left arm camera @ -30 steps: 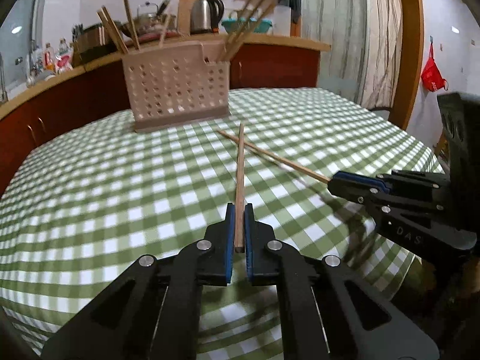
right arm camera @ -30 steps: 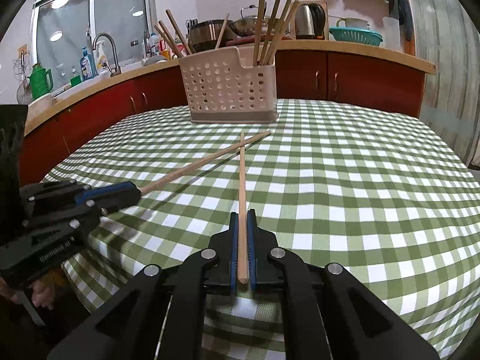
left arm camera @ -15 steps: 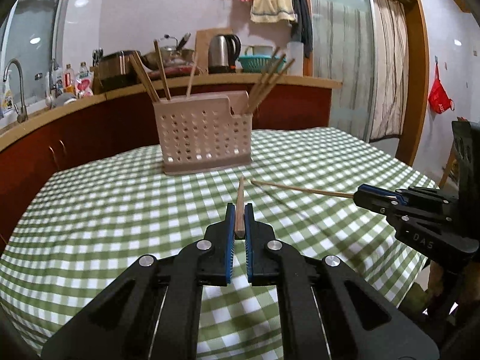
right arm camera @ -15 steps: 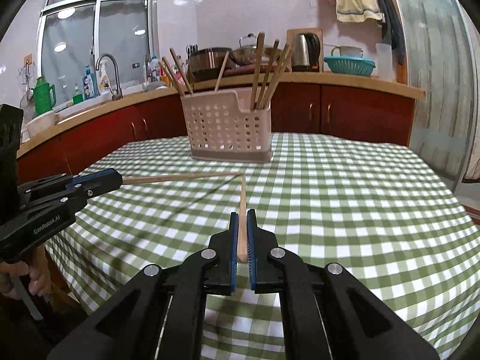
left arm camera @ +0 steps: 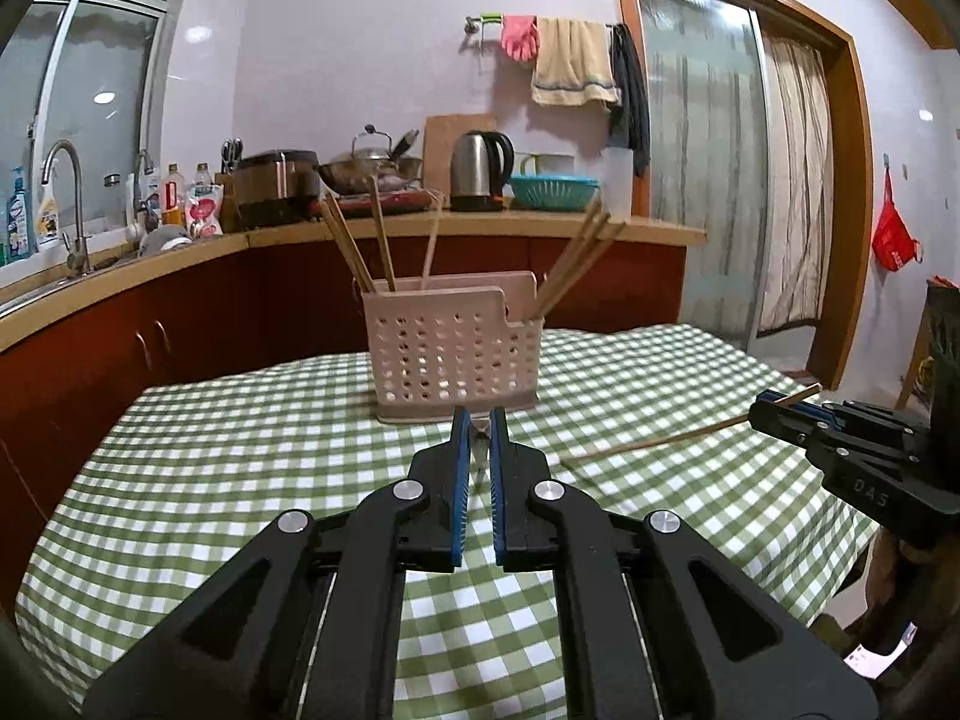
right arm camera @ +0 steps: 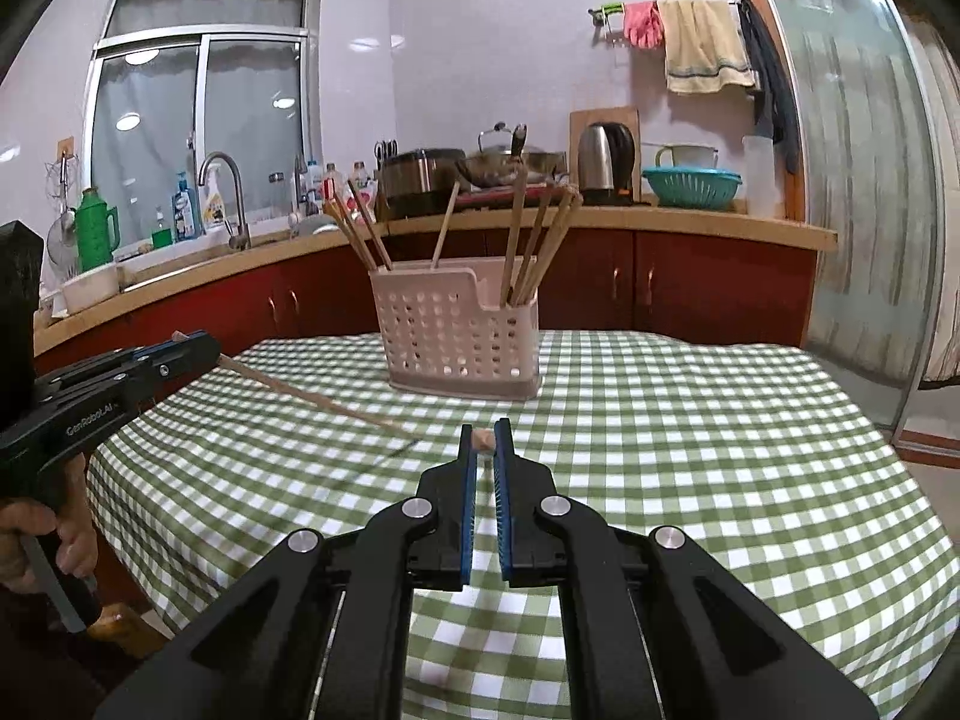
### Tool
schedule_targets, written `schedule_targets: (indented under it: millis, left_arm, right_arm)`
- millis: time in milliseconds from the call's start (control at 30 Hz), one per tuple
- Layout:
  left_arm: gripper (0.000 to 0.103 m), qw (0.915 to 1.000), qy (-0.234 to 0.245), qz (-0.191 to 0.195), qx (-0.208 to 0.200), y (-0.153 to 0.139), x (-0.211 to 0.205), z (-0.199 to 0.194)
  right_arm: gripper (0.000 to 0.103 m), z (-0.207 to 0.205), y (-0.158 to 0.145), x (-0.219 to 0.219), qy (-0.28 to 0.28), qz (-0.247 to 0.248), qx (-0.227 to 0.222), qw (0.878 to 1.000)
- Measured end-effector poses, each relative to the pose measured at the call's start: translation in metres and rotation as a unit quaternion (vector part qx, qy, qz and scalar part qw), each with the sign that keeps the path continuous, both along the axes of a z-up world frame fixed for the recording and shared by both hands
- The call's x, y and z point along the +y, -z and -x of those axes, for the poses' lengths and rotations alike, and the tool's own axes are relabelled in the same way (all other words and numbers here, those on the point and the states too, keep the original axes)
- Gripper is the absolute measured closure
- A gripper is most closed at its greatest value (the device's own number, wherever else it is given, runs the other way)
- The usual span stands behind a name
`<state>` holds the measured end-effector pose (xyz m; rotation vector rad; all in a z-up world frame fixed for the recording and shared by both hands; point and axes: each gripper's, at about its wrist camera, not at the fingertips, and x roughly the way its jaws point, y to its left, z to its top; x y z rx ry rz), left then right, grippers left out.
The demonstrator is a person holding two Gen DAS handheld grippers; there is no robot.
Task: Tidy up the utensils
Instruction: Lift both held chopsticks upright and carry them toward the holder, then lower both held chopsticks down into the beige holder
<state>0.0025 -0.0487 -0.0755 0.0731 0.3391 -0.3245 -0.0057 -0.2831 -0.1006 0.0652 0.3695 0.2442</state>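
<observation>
Two matching black plastic claws, the left gripper and right gripper: blue ribbed pads inside each finger, silver round screws at the linkage pivots behind, triangular cut-outs in the rear arms, white lettering on the side bodies, pistol-style handle below in a hand.

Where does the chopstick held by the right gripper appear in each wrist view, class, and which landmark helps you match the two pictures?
Left wrist view: far right, a long chopstick slanting down-left from the right gripper over the checked cloth.
Right wrist view: bottom centre, the same stick end-on, only its tip between the jaws.
Shared landmark: the perforated utensil basket on the table, holding upright chopsticks.
</observation>
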Motion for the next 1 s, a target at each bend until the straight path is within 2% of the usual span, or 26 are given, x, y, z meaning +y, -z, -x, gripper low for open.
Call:
schedule_targets:
  millis: [400, 1000]
  left_arm:
    - [0.096, 0.9997, -0.019, 0.014, -0.009, -0.018, 0.012, -0.002]
    - [0.096, 0.9984, -0.053, 0.017, -0.014, -0.034, 0.021, -0.025]
  right_arm:
    - [0.097, 0.001, -0.016, 0.002, 0.007, -0.001, -0.013, 1.0]
    - [0.097, -0.029, -0.04, 0.01, 0.01, 0.012, -0.019, 1.0]
